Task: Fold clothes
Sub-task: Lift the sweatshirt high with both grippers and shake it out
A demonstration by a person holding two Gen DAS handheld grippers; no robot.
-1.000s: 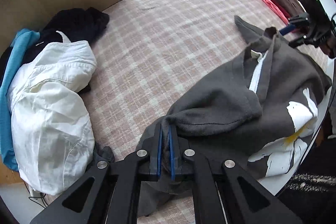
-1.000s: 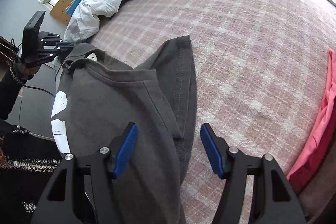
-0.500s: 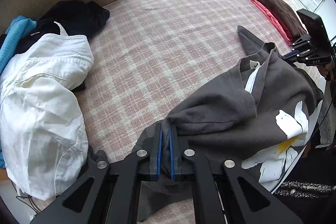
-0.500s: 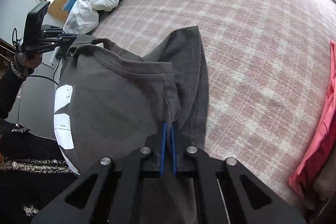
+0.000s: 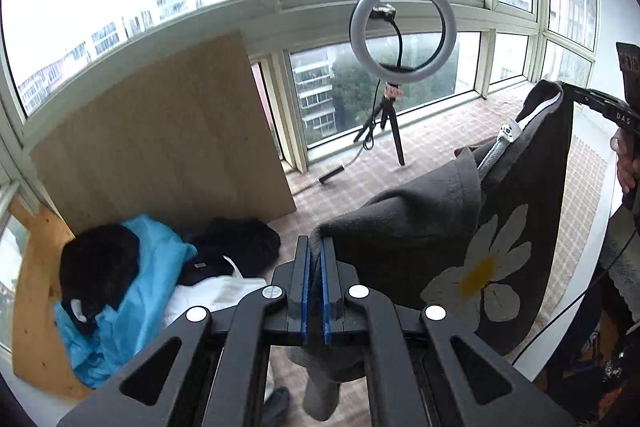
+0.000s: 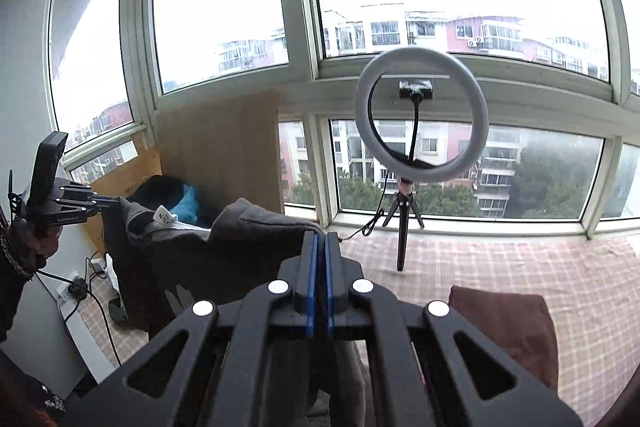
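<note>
The plaid-covered bed (image 6: 540,267) ran under the bay window, a ring light (image 5: 403,31) on its tripod standing at the far edge. I could not tell from either view how much of the bed lay free below the garment.

A heap of unfolded clothes (image 5: 132,267) (blue, black and white pieces) sat in the left corner against a wooden board (image 5: 160,139), well apart from the working area. A folded maroon piece (image 6: 508,327) lay on the bed at the right, plausibly a finished stack, though I could not confirm that.

The dark grey T-shirt (image 5: 420,227) with the white daisy print hung in the air between both claws, off the bed, collar and neck label uppermost. Judgement: it was held up by the two shoulder points so the body could drop straight and shed wrinkles before being laid flat; the daisy faced the left camera, so the front was toward me.

Left claw (image 5: 314,291): blue pads pressed together, pinching a fold of grey fabric at one shoulder. Right claw (image 6: 319,287): likewise pressed together on the other shoulder edge. The cloth sagged between the grips, so the span was not taut.

Risk noted: a thin pinch of fabric could slip under the hanging weight.
</note>
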